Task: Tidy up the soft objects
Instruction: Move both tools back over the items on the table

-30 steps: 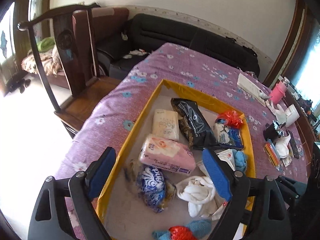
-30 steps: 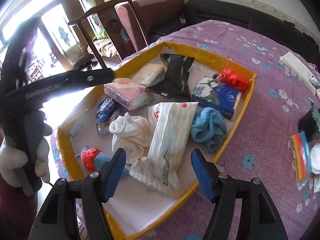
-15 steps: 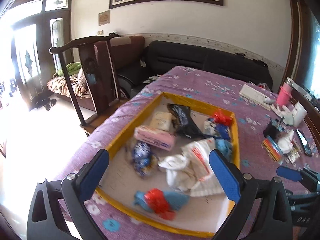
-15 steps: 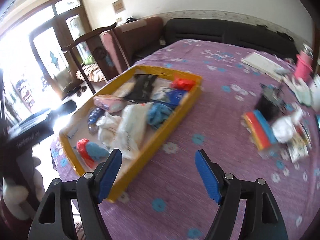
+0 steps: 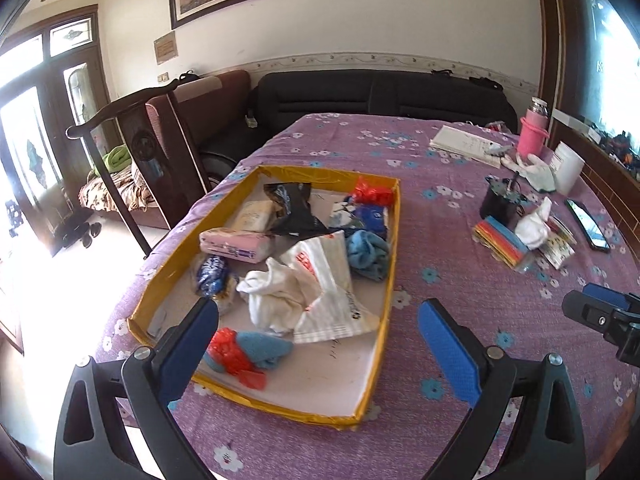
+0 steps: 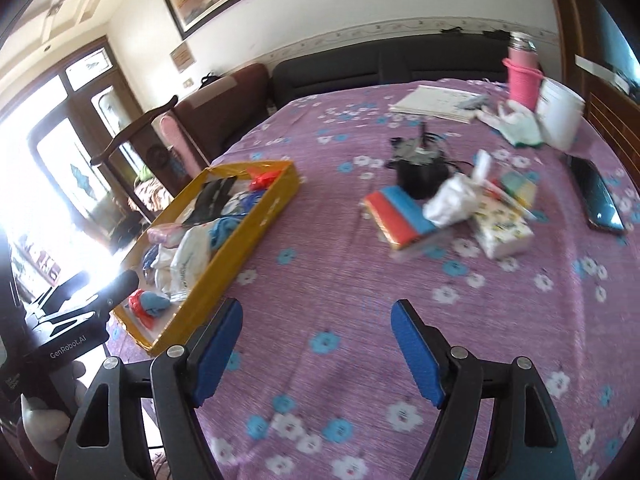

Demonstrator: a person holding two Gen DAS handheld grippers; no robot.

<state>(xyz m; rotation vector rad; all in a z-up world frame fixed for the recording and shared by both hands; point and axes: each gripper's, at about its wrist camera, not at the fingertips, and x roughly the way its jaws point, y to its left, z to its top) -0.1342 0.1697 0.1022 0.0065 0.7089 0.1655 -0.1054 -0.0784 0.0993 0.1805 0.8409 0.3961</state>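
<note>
Both grippers are spread and hold nothing. The left gripper (image 5: 318, 344) hangs over the near end of the yellow tray (image 5: 394, 240). The right gripper (image 6: 316, 344) is over bare purple cloth (image 6: 340, 240), with the tray ahead to its left, probably so that both can look over the scene. The tray holds the soft things: a white cloth (image 5: 272, 300), a blue towel (image 5: 366, 254), a pink tissue pack (image 5: 236, 243), a black pouch (image 5: 294, 210) and some plastic packets, whose labels are too small to read.

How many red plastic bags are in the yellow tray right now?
2: one red bag at the tray's far right corner, another red bag at the near end against a blue cloth. Others may be buried.
</note>
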